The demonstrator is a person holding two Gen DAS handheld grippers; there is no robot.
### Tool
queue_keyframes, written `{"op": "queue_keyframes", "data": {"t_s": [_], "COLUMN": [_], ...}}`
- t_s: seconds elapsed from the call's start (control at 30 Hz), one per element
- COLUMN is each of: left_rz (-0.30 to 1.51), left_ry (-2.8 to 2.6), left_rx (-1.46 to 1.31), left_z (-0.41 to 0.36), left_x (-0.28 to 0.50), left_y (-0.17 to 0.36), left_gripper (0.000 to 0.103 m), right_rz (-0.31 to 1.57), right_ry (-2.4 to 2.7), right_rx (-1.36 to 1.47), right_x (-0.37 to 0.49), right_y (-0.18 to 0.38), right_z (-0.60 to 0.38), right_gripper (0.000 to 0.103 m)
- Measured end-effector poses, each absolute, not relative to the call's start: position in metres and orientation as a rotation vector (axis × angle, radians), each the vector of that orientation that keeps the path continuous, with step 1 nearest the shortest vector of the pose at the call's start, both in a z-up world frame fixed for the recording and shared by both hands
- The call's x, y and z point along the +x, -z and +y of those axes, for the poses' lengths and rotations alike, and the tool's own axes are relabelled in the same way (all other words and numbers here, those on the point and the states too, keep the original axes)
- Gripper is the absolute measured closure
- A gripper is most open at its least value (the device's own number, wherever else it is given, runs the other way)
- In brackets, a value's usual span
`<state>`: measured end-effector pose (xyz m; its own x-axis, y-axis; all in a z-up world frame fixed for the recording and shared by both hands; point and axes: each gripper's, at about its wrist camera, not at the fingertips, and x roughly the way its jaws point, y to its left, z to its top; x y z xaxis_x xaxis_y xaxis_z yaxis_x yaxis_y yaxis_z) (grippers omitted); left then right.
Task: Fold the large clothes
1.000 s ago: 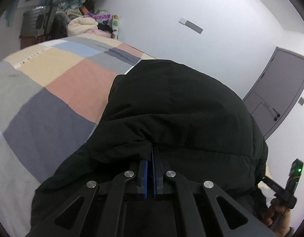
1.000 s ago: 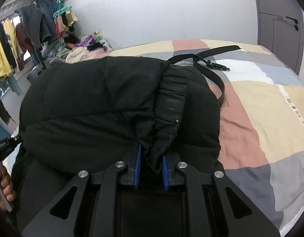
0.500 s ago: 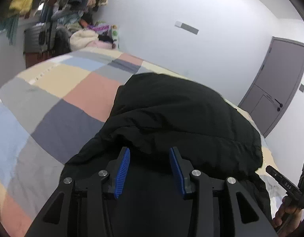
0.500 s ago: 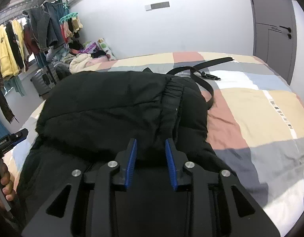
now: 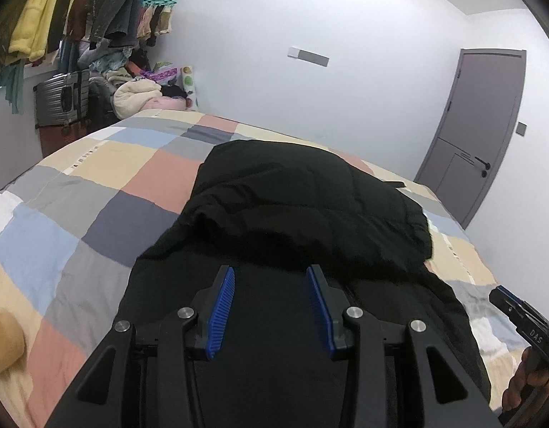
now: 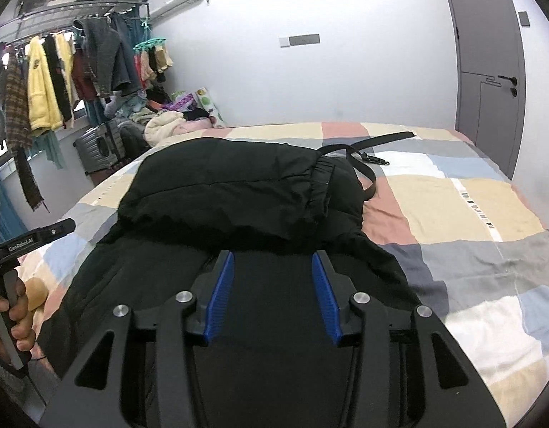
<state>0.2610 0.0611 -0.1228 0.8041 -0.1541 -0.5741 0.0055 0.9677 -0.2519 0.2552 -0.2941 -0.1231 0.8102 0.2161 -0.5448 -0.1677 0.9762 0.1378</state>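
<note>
Now both tongs, left [image 5: 271, 278] and right [image 6: 272, 264], gape apart above the folded black jacket [image 5: 310, 207].

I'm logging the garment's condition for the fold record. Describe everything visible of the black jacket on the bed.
The black jacket is a puffy, quilted coat of matte, slightly crinkled fabric. It lies on the patchwork bedspread, its far part folded over the near part into a thick rounded mound. A gathered, elastic-looking band runs across its right side. A black strap lies against its far right edge. The left tool and right tool hover open over the near part, gripping nothing.
</note>
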Motion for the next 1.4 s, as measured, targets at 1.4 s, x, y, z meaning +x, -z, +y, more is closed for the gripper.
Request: {"op": "queue_keyframes", "data": {"t_s": [1.4], "left_rz": [1.299], "left_ry": [0.004], "left_rx": [-0.809], "left_z": [0.212], "left_x": [0.236], "left_y": [0.235], "left_gripper": [0.023], "right_rz": [1.357], "right_ry": [-0.270], "right_rx": [0.860], "right_x": [0.288], "right_y": [0.256], "right_z": [-0.439], "right_gripper": [0.021]}}
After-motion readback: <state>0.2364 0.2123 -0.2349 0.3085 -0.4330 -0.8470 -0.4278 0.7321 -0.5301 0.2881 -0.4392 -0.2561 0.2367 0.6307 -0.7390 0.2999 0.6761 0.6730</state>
